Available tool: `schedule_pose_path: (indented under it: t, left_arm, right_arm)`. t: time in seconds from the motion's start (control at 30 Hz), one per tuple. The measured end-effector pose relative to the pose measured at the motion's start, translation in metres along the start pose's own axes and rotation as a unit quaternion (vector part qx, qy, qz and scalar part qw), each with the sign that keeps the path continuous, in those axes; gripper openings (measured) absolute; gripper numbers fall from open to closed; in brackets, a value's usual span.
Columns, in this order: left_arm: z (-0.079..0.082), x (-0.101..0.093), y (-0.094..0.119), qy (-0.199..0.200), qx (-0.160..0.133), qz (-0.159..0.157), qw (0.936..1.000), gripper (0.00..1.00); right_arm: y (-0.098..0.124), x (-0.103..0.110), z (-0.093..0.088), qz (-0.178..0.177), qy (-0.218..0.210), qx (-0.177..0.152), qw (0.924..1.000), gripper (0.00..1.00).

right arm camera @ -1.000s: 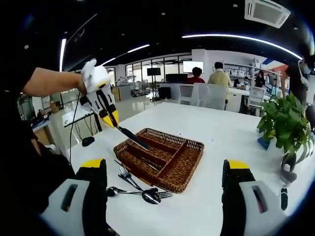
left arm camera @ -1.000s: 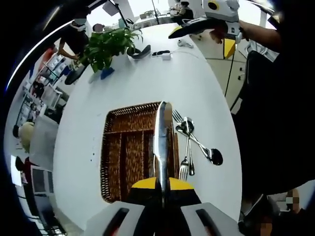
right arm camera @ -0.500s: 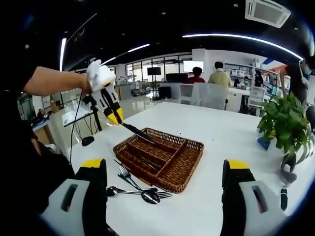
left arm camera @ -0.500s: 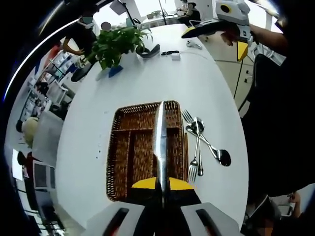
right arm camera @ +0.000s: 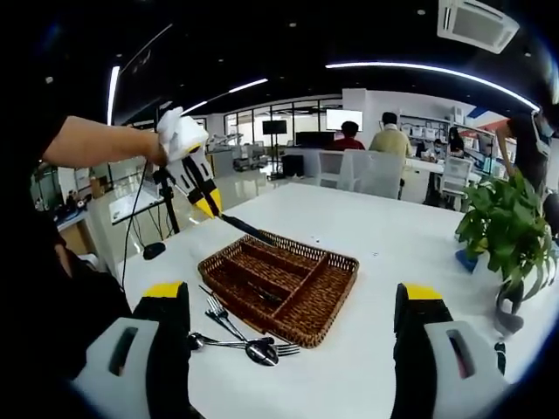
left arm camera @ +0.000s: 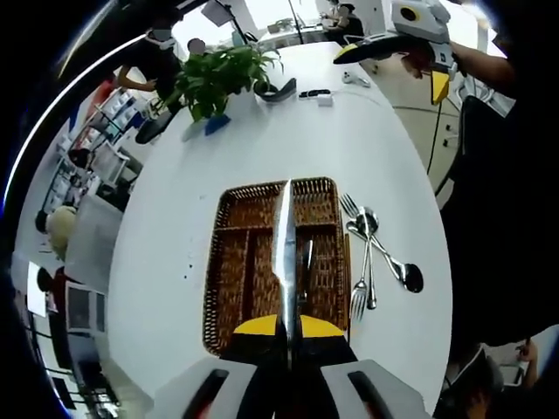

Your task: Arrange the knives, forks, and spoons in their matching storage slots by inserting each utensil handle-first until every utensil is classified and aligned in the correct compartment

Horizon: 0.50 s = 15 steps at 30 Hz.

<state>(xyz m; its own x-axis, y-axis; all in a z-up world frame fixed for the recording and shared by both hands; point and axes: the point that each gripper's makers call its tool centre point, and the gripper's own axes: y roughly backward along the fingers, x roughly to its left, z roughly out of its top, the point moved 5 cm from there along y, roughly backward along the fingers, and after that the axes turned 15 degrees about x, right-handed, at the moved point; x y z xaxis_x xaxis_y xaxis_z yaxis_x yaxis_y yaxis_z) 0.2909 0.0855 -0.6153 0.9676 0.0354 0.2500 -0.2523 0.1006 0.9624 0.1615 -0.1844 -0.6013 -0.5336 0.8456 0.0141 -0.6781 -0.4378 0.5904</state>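
Note:
My left gripper point(left arm camera: 286, 328) is shut on a table knife point(left arm camera: 285, 249), whose blade points forward over the middle of the brown wicker tray point(left arm camera: 229, 262). One utensil point(left arm camera: 306, 266) lies in a slot just right of the blade. Several forks and spoons point(left arm camera: 371, 262) lie loose on the white table beside the tray's right rim. In the right gripper view the left gripper point(right arm camera: 203, 199) holds the knife point(right arm camera: 249, 231) slanting down over the tray's point(right arm camera: 327, 305) far left rim. My right gripper point(right arm camera: 293, 301) stands open, held back from the tray with the loose cutlery point(right arm camera: 236, 336) below it.
A potted plant point(left arm camera: 223, 77) point(right arm camera: 507, 218) stands at the far end of the white table point(left arm camera: 175, 218), with small devices point(left arm camera: 314, 94) near it. The table edge drops off behind the loose cutlery. People sit and stand at desks in the background.
My left gripper has carried the knife sideways, from over the tray's right slot to over its middle. The right gripper has stayed open and still.

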Motion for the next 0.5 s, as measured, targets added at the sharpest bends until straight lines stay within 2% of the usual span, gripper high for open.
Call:
schedule_pose_path:
  t: [0.5]
  left_arm:
    - [-0.004, 0.005, -0.012, -0.001, 0.003, 0.009, 1.0000, 0.03]
  right_arm:
    - [-0.002, 0.005, -0.002, -0.003, -0.003, 0.004, 1.0000, 0.99]
